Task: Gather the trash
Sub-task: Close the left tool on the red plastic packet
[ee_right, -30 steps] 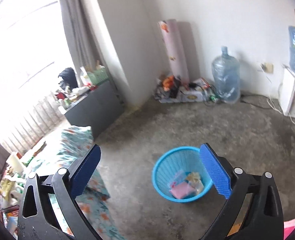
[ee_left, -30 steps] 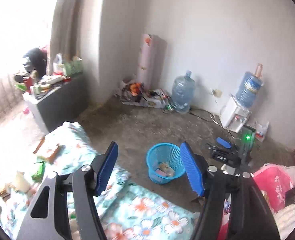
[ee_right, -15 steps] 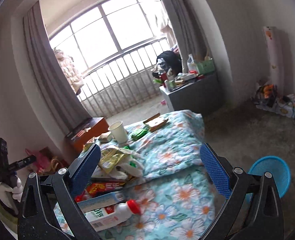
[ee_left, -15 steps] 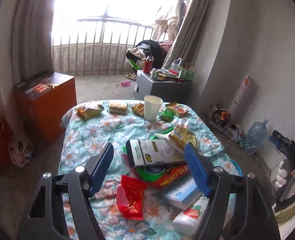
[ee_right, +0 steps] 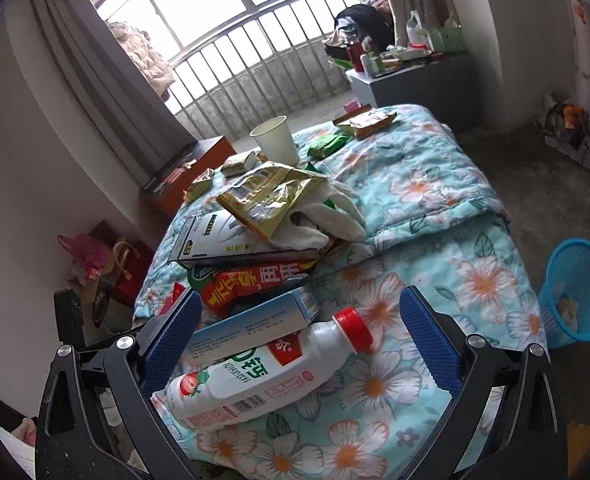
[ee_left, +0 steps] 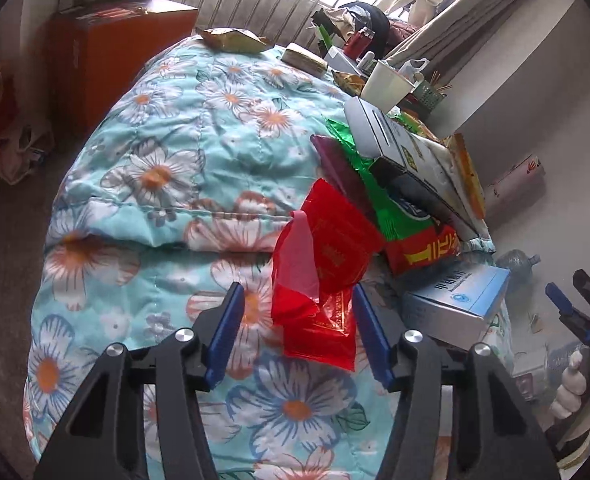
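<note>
My left gripper point(ee_left: 295, 320) hangs low over the flowered quilt point(ee_left: 167, 184), its jaws closing. A crumpled red wrapper point(ee_left: 327, 256) lies with its lower end between the blue pads, which do not press on it. My right gripper point(ee_right: 301, 336) stands wide open over a white milk bottle with a red cap point(ee_right: 255, 376), which lies on its side next to a light blue box point(ee_right: 251, 324). Behind them is a heap of packets: a red-and-yellow packet point(ee_right: 255, 280), a flat black-and-white box point(ee_right: 223, 240) and a gold wrapper point(ee_right: 267, 196). The blue mesh basket point(ee_right: 579, 292) stands on the floor at the right.
A paper cup point(ee_right: 277, 140) and several small snack packs lie at the quilt's far end. An orange cabinet point(ee_left: 107, 52) stands to the left and a grey cabinet point(ee_right: 419, 84) with clutter by the window. A white-gloved hand point(ee_left: 571, 384) shows at the right edge.
Both views have swung from the floor and blue basket round to the quilt with the trash. My left gripper has dropped close to the red wrapper and its jaws have narrowed.
</note>
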Demonstrator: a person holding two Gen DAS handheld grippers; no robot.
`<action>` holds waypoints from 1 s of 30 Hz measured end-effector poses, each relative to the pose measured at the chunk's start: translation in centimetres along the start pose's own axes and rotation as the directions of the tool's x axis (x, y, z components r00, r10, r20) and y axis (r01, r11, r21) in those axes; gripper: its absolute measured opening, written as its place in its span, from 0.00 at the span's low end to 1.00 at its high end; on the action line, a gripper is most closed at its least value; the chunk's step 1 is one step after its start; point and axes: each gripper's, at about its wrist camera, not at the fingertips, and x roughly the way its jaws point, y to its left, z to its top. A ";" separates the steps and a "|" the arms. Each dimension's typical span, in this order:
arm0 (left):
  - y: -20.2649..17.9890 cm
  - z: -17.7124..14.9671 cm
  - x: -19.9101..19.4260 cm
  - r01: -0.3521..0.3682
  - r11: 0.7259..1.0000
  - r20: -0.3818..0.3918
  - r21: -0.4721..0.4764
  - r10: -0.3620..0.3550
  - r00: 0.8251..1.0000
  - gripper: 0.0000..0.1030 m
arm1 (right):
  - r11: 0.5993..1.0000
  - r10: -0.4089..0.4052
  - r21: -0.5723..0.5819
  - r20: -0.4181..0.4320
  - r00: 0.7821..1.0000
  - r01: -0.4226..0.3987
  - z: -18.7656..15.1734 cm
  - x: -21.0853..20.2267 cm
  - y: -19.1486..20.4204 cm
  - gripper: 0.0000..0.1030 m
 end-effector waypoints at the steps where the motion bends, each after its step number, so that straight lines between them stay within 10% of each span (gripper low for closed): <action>1: 0.0 -0.1 0.4 -0.011 1.000 -0.005 0.004 0.011 1.000 0.47 | 1.000 -0.001 -0.004 -0.002 1.000 0.001 0.2 0.1 0.2 0.92; 14: -3.1 -1.9 2.7 -0.264 0.938 0.093 0.226 0.249 0.964 0.24 | 1.000 -0.013 -0.012 -0.008 1.000 0.013 1.2 1.9 1.8 0.91; 30: -1.1 -2.2 -1.0 -0.218 0.969 0.121 0.121 0.203 0.972 0.11 | 0.999 -0.030 -0.016 -0.016 0.999 0.030 1.0 2.4 2.4 0.89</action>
